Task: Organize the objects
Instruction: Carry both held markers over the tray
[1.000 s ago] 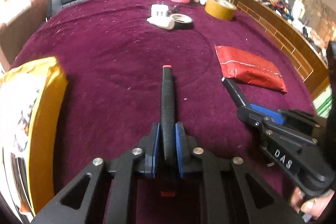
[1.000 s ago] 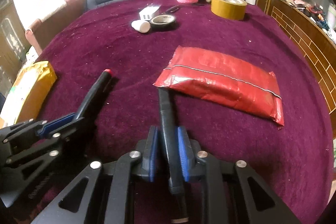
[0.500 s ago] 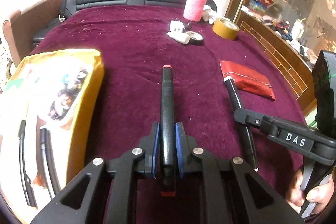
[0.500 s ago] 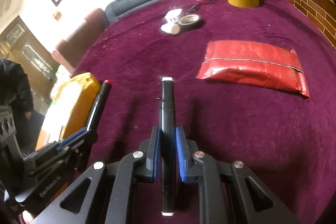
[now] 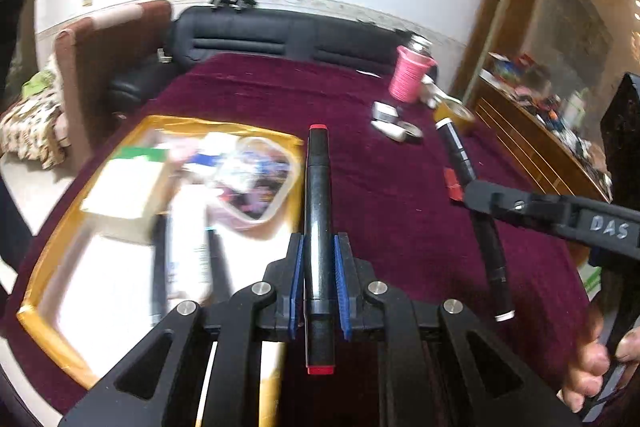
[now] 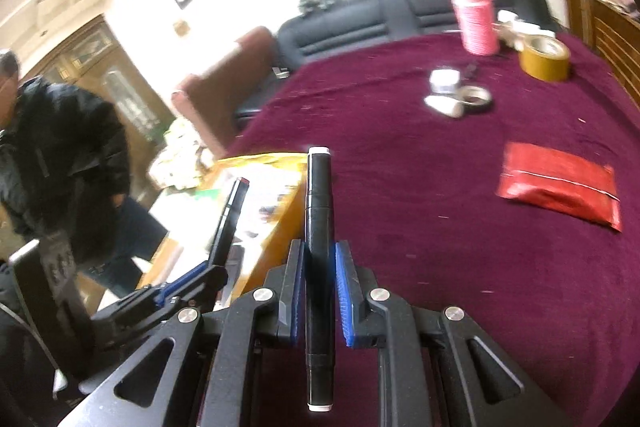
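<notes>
Black markers clamped: red-tipped marker (image 5: 318, 227) in left gripper (image 5: 319, 279); white-tipped marker (image 6: 319, 251) in right gripper (image 6: 319, 291).

Bright, overexposed wall; motion-blurred surroundings, fisheye-bent edges, dark corners.

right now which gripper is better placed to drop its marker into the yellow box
Left. The left gripper holds its red-capped marker beside the yellow box rim; the right gripper and white-capped marker sit farther over the cloth.
</notes>
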